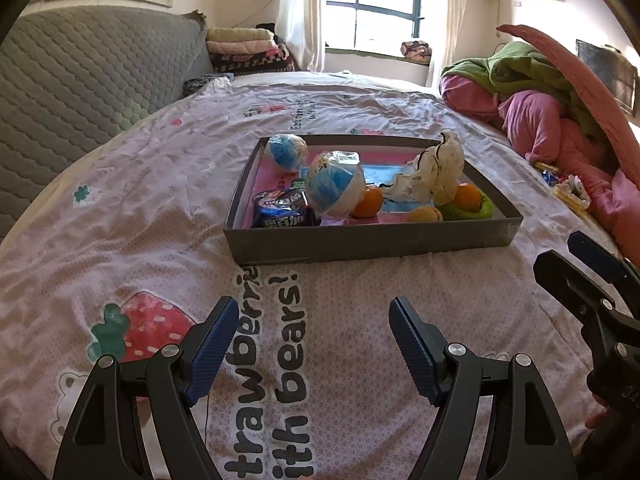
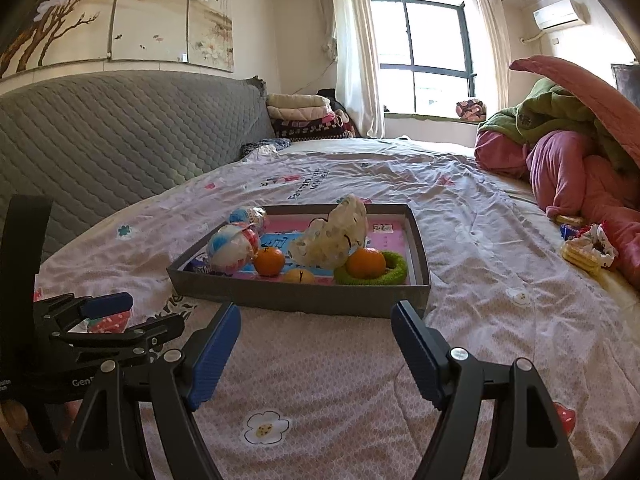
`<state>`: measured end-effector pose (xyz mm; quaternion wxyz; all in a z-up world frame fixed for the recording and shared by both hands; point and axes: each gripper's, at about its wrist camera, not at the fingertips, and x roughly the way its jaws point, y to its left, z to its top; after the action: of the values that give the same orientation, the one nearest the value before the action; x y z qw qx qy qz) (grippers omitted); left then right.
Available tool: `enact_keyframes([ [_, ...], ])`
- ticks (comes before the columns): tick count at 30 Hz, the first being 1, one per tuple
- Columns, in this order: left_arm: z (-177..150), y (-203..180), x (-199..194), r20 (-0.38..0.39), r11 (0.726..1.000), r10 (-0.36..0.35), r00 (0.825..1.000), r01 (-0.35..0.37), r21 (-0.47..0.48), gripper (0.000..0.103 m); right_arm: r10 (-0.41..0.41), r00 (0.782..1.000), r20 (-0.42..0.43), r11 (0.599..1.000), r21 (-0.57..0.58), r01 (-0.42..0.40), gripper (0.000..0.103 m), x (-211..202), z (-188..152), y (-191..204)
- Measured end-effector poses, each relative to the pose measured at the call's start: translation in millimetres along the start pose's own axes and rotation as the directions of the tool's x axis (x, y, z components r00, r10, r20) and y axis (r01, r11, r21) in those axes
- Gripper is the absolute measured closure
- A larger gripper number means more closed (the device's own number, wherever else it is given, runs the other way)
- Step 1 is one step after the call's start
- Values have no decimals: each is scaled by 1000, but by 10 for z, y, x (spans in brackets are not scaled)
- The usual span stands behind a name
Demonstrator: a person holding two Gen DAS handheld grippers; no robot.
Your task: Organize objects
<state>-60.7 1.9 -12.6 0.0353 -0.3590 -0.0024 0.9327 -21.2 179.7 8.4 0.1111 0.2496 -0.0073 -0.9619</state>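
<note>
A shallow grey box point(image 1: 360, 246) point(image 2: 300, 294) lies on the bedsheet. Inside are two blue-and-white wrapped balls point(image 1: 334, 186) point(image 2: 232, 250), a dark snack packet point(image 1: 282, 208), two oranges point(image 1: 368, 202) point(image 2: 366, 263), a green ring point(image 1: 482, 210) point(image 2: 396, 270) and a crumpled plastic bag point(image 1: 436, 172) point(image 2: 336, 236). My left gripper point(image 1: 314, 308) hovers open over the sheet short of the box, with nothing between its pads. My right gripper point(image 2: 316, 312) is open too, just before the box's near wall. Each gripper shows at the edge of the other's view: the right gripper point(image 1: 556, 254), the left gripper point(image 2: 156, 311).
A heap of pink and green bedding point(image 1: 540, 112) rises on the right, with loose snack wrappers point(image 2: 584, 248) at its foot. A grey quilted headboard point(image 1: 80, 80) runs along the left. Folded blankets point(image 1: 248, 48) are stacked at the far end near the window.
</note>
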Motion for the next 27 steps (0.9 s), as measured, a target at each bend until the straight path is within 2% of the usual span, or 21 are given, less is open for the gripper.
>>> enact_keyframes([
  [7,-2,23,-15,20,1000,6,1000,-6,-6,24,-2,1000,-6,1000,5,2,26,14,-31,0],
  [27,-54,37,59,-10,1000,-9,1000,9,-23,24,0,999,-35,1000,-13,-1,26,71,-121,56],
])
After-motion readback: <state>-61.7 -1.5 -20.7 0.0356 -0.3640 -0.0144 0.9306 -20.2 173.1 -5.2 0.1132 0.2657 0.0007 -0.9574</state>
